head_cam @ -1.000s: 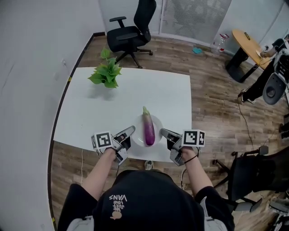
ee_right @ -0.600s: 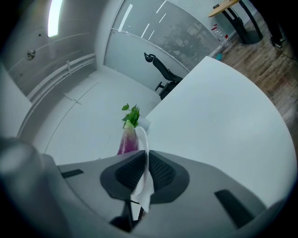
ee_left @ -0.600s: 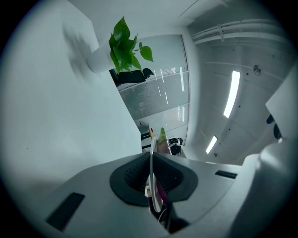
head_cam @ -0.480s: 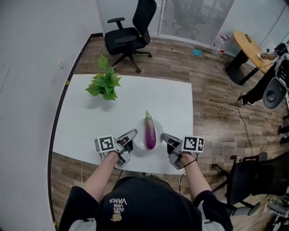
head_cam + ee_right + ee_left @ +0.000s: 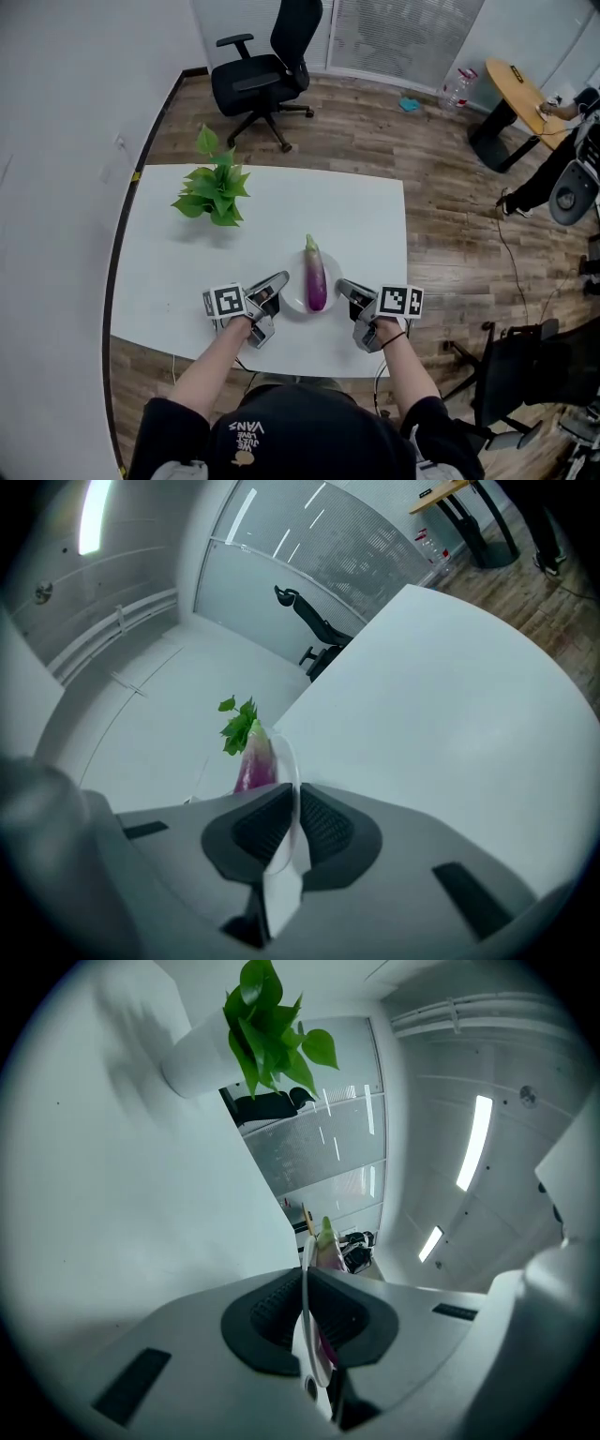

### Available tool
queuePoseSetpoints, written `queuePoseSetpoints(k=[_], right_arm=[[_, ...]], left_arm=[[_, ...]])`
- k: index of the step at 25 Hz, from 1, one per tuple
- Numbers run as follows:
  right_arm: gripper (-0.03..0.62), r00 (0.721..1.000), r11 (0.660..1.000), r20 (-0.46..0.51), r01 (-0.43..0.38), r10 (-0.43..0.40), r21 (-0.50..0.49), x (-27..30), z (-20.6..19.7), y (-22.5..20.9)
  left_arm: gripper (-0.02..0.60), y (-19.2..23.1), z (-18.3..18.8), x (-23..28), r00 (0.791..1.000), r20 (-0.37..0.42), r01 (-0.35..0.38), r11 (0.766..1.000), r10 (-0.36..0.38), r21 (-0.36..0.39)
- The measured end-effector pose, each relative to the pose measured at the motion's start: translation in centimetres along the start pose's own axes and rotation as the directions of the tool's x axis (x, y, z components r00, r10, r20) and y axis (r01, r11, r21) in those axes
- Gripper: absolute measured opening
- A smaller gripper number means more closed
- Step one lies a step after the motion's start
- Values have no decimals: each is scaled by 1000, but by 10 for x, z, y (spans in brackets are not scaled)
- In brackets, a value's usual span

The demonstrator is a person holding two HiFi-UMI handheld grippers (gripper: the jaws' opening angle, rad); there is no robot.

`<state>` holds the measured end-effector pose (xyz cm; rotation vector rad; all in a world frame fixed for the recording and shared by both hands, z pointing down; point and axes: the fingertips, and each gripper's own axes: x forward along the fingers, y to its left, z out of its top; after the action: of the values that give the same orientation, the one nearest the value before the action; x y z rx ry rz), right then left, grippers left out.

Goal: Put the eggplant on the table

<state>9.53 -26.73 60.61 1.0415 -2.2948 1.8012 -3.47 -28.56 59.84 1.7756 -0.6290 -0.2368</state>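
We count one table (image 5: 281, 206), on it one eggplant (image 5: 316, 274), one plate (image 5: 292, 299), one plant (image 5: 212, 187), at its near edge one left gripper (image 5: 278, 279), one right gripper (image 5: 343, 285)

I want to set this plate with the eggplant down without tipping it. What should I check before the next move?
1. Left gripper shut on the plate rim: ok.
2. Right gripper shut on the opposite rim: ok.
3. Eggplant lies on the plate, between the grippers: ok.
4. Table around the plate is bare: ok.
5. Plant stands apart, at the far left: ok.
6. Plate already touching the table: cannot tell.
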Motion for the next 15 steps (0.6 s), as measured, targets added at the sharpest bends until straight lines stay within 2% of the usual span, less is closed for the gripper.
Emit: queuePoseSetpoints(k=[6,15], right_arm=[[37,998,998,-40,48,-46,33,15,2,-25],[37,995,996,-70,73,-69,52,29,3,-41]], left_arm=[[26,29,0,13,997,-58,-52,996,48,-67],[28,54,0,21,984,-116,-144,986,134,-84]])
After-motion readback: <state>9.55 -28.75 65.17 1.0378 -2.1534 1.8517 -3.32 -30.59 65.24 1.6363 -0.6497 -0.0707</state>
